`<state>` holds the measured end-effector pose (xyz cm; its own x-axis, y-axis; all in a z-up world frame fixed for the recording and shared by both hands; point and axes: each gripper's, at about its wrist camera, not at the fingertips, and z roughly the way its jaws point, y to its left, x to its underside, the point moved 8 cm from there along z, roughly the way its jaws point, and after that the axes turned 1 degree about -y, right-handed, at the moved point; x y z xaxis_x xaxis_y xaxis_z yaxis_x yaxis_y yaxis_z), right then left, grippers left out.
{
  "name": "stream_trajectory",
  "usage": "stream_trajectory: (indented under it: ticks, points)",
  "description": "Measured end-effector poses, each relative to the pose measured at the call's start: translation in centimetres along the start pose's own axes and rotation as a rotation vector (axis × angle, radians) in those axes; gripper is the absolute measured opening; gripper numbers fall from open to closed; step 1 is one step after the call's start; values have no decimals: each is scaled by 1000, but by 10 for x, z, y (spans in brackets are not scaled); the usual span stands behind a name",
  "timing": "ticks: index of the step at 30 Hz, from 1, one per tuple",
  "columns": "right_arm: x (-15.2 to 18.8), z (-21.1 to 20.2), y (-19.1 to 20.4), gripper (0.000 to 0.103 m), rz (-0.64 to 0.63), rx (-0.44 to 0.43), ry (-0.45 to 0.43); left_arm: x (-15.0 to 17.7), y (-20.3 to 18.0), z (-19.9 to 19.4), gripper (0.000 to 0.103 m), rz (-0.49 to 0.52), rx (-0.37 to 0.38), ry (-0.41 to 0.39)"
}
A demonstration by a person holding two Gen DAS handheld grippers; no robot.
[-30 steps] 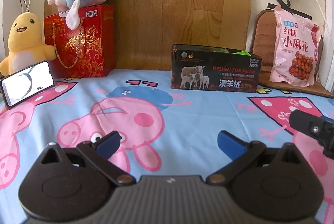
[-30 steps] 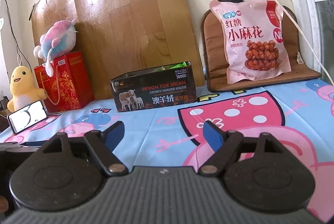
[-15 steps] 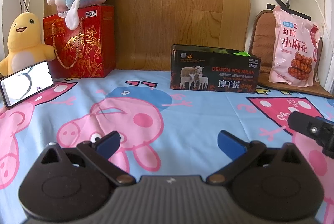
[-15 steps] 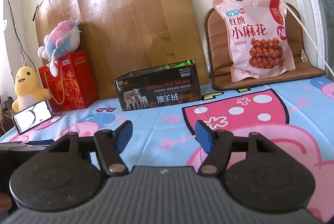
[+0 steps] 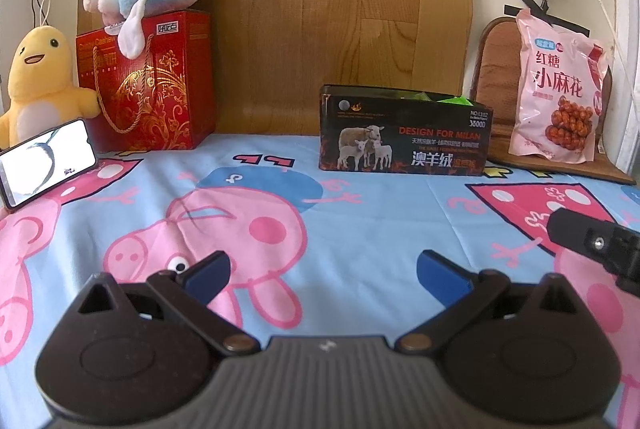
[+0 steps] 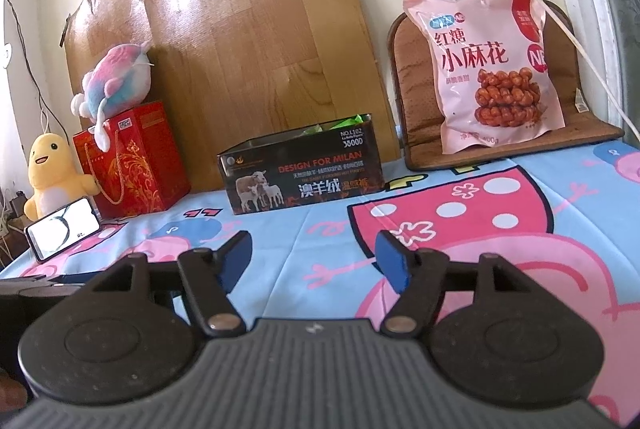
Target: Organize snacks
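Both grippers sit low over the cartoon-print sheet, and nothing lies between either pair of jaws. The left gripper (image 5: 322,271) has its jaws wide apart. The right gripper (image 6: 314,257) has its jaws opening, with only bare sheet (image 6: 328,229) between them.

Ahead of the right jaws and slightly to their left stands the open black tin (image 6: 302,173), green packets showing above its rim. Farther off, to the right of those jaws, the pink bag of twisted dough snacks (image 6: 488,69) leans upright on a brown cushion (image 6: 416,117).

The bag looks like the next thing to sort. Approach it with jaws spread, pinch a side edge rather than the puffed middle, and lift clear of the white cable (image 6: 576,45) crossing its corner.
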<state>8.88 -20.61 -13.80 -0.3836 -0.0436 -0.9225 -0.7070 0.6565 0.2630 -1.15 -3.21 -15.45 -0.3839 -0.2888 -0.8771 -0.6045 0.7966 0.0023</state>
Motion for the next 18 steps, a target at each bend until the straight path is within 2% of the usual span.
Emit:
stream_trajectory:
  ticks: [18]
  points:
    - [-1,-1,-2,79,11,0,-5,0,-1,-1,103,-2,8,-4]
